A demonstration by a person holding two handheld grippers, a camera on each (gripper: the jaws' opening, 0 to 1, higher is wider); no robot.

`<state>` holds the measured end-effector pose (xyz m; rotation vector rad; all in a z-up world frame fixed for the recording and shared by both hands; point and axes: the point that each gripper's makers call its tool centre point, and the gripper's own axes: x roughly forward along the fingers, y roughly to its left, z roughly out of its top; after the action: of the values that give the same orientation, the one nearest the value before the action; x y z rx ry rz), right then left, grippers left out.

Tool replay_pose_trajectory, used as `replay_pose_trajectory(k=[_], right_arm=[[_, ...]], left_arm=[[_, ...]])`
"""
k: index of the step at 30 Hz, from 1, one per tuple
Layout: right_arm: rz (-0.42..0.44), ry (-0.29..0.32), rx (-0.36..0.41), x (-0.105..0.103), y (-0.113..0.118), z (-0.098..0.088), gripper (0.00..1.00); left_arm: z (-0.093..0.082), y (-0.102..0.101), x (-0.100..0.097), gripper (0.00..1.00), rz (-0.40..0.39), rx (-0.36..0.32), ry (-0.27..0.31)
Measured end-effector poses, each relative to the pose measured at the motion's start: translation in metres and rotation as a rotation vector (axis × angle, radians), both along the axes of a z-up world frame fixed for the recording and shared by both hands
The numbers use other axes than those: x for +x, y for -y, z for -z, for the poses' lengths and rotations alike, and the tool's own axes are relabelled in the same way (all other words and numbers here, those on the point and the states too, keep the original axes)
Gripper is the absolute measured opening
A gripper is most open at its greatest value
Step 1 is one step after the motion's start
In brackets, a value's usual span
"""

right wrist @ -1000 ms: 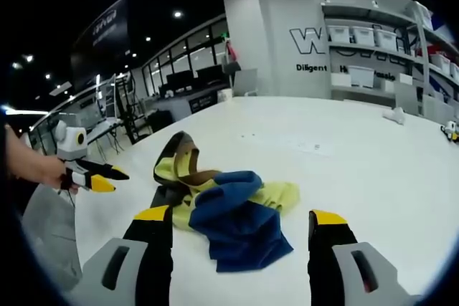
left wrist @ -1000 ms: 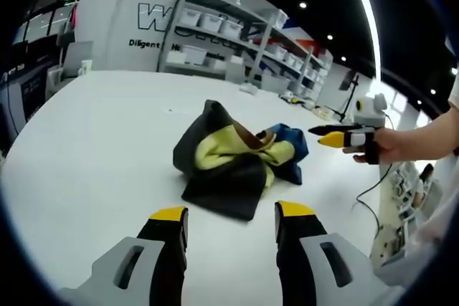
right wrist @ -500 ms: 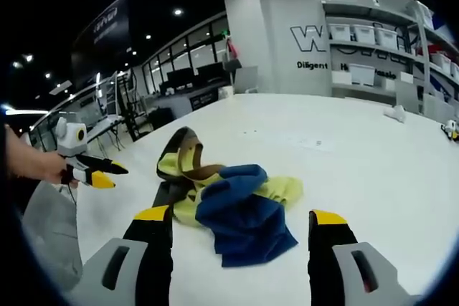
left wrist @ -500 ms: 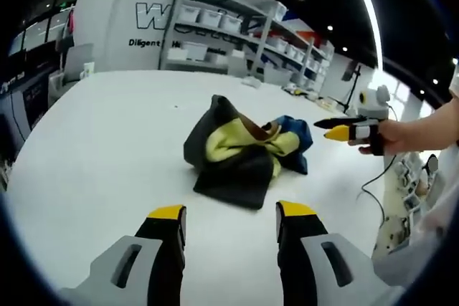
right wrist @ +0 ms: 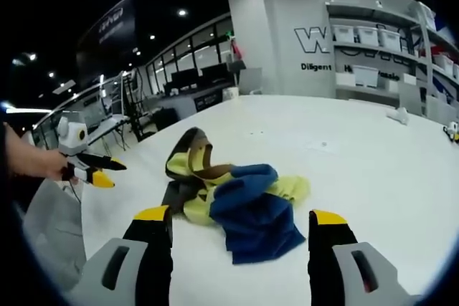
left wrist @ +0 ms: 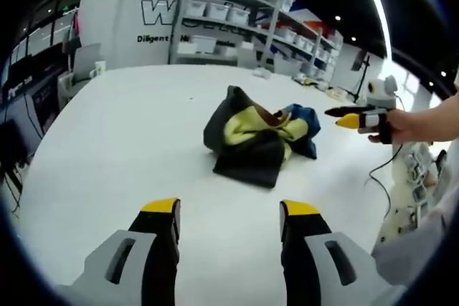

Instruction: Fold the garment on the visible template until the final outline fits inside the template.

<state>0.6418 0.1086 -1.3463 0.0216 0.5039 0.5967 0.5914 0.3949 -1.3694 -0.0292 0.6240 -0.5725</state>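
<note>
A crumpled garment [left wrist: 259,137] in black, yellow and blue lies bunched on the white table [left wrist: 115,134]. In the right gripper view the garment [right wrist: 237,195] shows its blue part nearest, yellow and black behind. My left gripper [left wrist: 229,216] hangs open above the table, short of the garment's black edge, with nothing between its jaws. My right gripper [right wrist: 240,223] is open just in front of the blue cloth. The right gripper [left wrist: 349,117], held in a hand, shows at the right of the left gripper view. The left gripper [right wrist: 97,170] shows at the left of the right gripper view.
Shelving with white bins [left wrist: 229,23] stands against the far wall. Small items [left wrist: 262,73] lie at the table's far edge. A cable [left wrist: 380,177] hangs beside the table on the right. Desks and monitors [right wrist: 186,80] stand beyond the table's far side.
Both cameras have pulled back slightly and shifted; the garment sits a little farther and more to the right in the left gripper view. The garment itself lies unchanged.
</note>
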Motion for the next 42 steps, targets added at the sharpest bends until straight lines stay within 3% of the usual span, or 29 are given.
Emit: replay_pose_trajectory(k=[14, 17, 19, 22, 28, 34, 42], right_arm=[[-0.012, 0.008, -0.008, -0.01, 0.004, -0.006, 0.75], [-0.013, 0.01, -0.008, -0.01, 0.005, -0.007, 0.75], [-0.014, 0.01, -0.009, -0.01, 0.005, -0.007, 0.74], [-0.018, 0.011, -0.006, -0.011, 0.003, -0.007, 0.74], [-0.025, 0.016, -0.001, -0.012, 0.0, -0.01, 0.74], [-0.018, 0.012, 0.003, -0.011, 0.002, -0.009, 0.74], [-0.004, 0.009, 0.003, -0.003, 0.008, -0.007, 0.74]], left_arm=[[-0.02, -0.008, -0.024, 0.56, 0.047, 0.008, 0.025], [-0.026, -0.009, -0.028, 0.55, 0.056, 0.027, 0.031], [-0.027, -0.012, -0.029, 0.52, 0.071, 0.099, 0.022], [-0.042, -0.002, -0.02, 0.52, 0.078, 0.07, 0.052], [-0.055, 0.015, -0.012, 0.53, 0.103, 0.055, 0.072], [-0.061, 0.032, -0.002, 0.52, 0.136, 0.043, 0.081], [-0.067, 0.057, 0.028, 0.52, 0.211, 0.035, 0.081]])
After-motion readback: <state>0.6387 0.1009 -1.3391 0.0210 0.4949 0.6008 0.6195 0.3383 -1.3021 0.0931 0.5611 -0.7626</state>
